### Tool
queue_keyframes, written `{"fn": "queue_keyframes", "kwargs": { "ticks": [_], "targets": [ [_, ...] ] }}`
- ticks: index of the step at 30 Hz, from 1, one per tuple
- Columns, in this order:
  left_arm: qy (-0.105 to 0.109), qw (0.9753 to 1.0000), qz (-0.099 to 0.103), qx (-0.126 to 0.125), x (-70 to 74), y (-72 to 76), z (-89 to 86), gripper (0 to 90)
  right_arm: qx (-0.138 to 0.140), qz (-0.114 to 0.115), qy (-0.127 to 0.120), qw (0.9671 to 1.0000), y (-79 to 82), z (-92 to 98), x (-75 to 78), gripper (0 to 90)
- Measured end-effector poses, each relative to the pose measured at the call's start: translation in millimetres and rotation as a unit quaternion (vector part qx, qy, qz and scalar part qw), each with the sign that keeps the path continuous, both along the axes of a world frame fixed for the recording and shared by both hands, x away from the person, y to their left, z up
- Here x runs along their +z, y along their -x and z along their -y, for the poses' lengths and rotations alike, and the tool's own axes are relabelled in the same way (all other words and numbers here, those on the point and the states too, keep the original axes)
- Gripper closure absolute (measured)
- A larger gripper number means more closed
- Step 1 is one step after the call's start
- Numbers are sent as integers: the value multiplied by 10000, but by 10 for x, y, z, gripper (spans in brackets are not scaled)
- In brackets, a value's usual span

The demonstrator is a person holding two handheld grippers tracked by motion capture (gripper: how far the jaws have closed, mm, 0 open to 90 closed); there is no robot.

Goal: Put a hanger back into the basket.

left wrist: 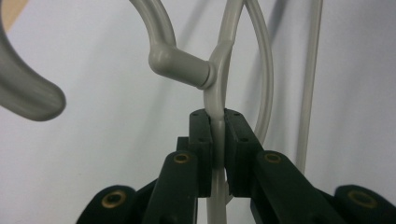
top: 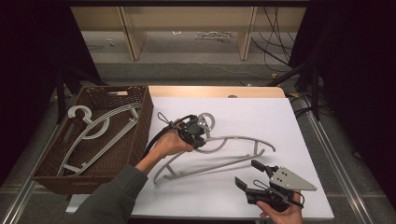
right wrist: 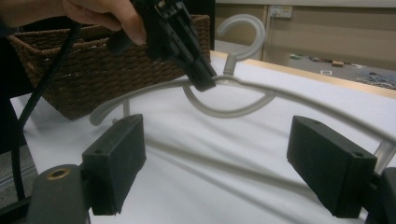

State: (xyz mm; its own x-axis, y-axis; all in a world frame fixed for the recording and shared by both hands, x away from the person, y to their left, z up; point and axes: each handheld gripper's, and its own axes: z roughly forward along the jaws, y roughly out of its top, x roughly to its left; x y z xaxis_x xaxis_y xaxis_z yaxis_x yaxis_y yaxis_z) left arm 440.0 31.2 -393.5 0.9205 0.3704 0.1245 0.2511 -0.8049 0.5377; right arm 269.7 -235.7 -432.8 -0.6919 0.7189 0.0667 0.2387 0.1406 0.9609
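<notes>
— What did the room look like beyond the table (top: 280, 196)?

— A grey floor (top: 196, 70) ran back to pale wooden shelf uprights (top: 132, 35), with loose black cables (top: 275, 42) trailing on the right.

— And the sides?

— Dark on both, with black stand legs (top: 60, 93) planted at the left and metal rails (top: 334, 154) along the table's edges.

Your left gripper (left wrist: 218, 140) has its two black jaws closed on the thin grey frame of the hanger (left wrist: 217, 88), which runs upright between the pads. Just above the jaws, the hook's neck (left wrist: 180, 66) joins the frame from the left. The hook's blunt tip (left wrist: 32, 95) sits at far left. Behind lies the white table surface (left wrist: 107, 140)
</notes>
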Motion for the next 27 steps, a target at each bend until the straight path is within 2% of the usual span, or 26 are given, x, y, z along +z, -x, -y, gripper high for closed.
{"fn": "queue_keyframes", "kwargs": {
  "ticks": [2, 7, 8, 10, 12, 13, 14, 15, 25, 27],
  "targets": [
    [78, 10000, -38, 40, 45, -10, -23, 829, 5, -12, 2, 10000, -2, 2, 0, 205],
    [182, 9998, 51, 81, 191, -20, -61, 829, -3, 15, 3, 10000, -1, 0, 1, 205],
    [326, 9993, 45, 178, 213, -15, -60, 829, 3, 11, 7, 10000, -3, -1, -1, 205],
    [398, 9990, 67, 190, 285, -28, -79, 829, 4, 15, 3, 10000, -1, -1, -1, 205],
    [354, 9992, 89, 170, 367, -50, -107, 829, -19, 24, 5, 10000, 0, 0, 1, 205],
    [462, 9985, 89, 281, 389, -49, -112, 828, 8, -5, 2, 10000, -1, 1, 0, 205],
    [447, 9986, 119, 247, 438, -60, -134, 829, 33, -24, -55, 10000, -2, -5, -5, 205],
    [435, 9986, 145, 252, 467, -68, -149, 829, -10, -1, 10, 10000, 3, 3, 2, 205],
    [718, 9958, 211, 519, 842, -119, -358, 828, -6, 16, 1, 10000, -2, 0, -1, 205],
    [694, 9958, 279, 534, 937, -128, -406, 828, -9, 13, 7, 10000, -3, 0, -2, 205]
  ]
}}
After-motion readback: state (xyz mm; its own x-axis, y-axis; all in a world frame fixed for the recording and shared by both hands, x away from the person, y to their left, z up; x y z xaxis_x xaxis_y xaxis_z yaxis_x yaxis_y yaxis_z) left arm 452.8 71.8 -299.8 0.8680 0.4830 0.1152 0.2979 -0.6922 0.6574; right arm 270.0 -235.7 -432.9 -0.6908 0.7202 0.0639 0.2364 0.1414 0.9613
